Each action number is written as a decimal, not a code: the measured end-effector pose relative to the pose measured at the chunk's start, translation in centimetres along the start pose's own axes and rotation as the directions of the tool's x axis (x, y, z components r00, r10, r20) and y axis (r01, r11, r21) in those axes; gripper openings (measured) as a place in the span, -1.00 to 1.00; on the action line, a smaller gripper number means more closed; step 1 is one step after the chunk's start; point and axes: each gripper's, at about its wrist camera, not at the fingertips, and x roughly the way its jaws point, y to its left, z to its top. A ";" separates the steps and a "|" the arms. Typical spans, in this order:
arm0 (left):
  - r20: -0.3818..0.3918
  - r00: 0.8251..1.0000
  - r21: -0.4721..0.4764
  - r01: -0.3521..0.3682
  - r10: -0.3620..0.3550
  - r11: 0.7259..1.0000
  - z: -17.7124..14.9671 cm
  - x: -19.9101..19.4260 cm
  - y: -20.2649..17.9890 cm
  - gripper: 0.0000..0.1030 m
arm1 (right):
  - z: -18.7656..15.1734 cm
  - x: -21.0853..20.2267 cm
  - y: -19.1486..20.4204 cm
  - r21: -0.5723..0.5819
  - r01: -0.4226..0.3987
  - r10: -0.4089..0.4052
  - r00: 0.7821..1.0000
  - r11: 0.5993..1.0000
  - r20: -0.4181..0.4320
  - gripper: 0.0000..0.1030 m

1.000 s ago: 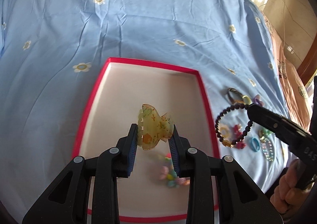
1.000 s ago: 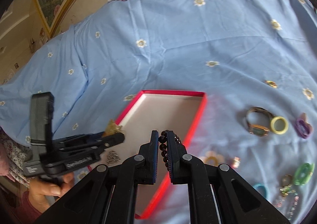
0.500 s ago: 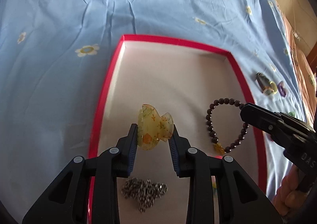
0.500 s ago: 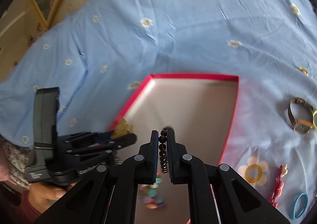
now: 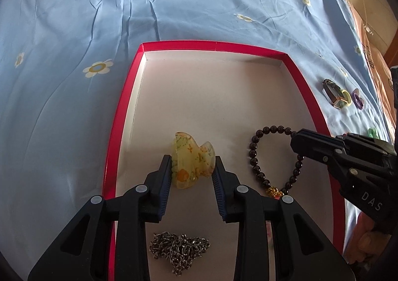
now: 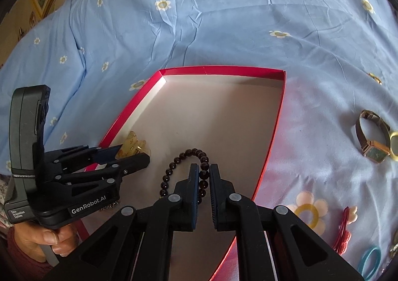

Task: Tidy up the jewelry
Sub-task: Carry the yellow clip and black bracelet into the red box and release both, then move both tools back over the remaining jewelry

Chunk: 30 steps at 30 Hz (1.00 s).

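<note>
A red-rimmed box point(image 5: 124, 107) with a white floor lies on the blue bedsheet; it also shows in the right wrist view point(image 6: 271, 132). My left gripper point(image 5: 192, 169) is shut on a yellow floral hair claw point(image 5: 192, 159), low over the box floor. My right gripper point(image 6: 204, 176) is shut on a dark bead bracelet point(image 6: 184, 156), which hangs down onto the box floor. The bracelet point(image 5: 253, 154) with its gold charm sits right of the claw. A silver chain point(image 5: 179, 248) lies heaped in the box below my left fingers.
On the sheet right of the box lie a gold watch point(image 6: 370, 137), a yellow ring point(image 5: 345, 96), a purple ring point(image 5: 358, 102), a red flower hair tie point(image 6: 345, 228) and a blue ring point(image 6: 370, 261). The bed edge falls away at far right.
Both grippers have moved forward and lower into the box. The bracelet now touches the box floor. The hair claw sits closer to the floor.
</note>
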 end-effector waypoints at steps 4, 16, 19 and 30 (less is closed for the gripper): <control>0.001 1.000 -0.002 -0.002 0.002 1.000 0.0 0.0 -0.1 -0.41 | 0.1 0.1 0.0 -0.007 0.008 -0.008 1.000 1.000 0.001 -0.83; 0.015 1.000 -0.035 -0.006 0.007 0.999 -0.2 -0.8 0.5 -0.05 | 0.0 -1.6 0.0 0.007 -0.022 0.022 0.999 1.000 0.034 -0.71; 0.038 0.999 -0.051 -0.002 0.004 0.999 -0.5 -1.9 0.5 0.04 | -0.5 -3.4 -0.1 0.021 -0.030 0.028 0.997 0.999 0.070 -0.56; 0.108 0.990 -0.080 0.094 -0.085 0.992 -1.7 -6.2 -3.1 0.17 | -5.5 -11.1 -5.6 0.164 0.016 -0.046 0.983 0.986 0.178 -0.34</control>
